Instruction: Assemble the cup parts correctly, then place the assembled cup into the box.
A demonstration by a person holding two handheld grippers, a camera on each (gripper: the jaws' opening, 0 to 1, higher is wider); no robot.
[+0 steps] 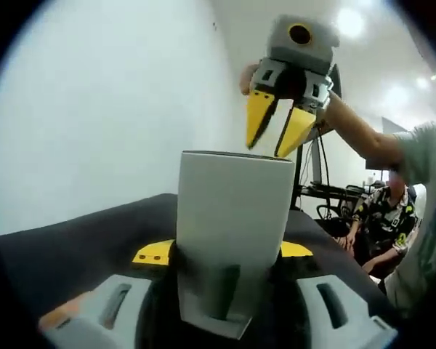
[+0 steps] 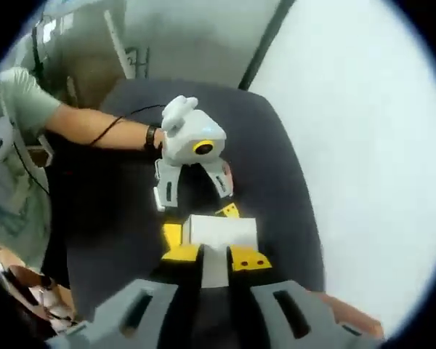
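L tool point(image 2: 201, 256) grips white cup point(image 1: 232, 225); R tool point(image 1: 276, 134) holds white piece, partly hidden.

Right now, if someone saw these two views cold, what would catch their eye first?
In the left gripper view, a tall pale grey cup body stands upright, clamped between the left gripper. Just above its rim, the right gripper pinches a small white part between yellow tips. In the right gripper view, both sit over a dark tabletop.
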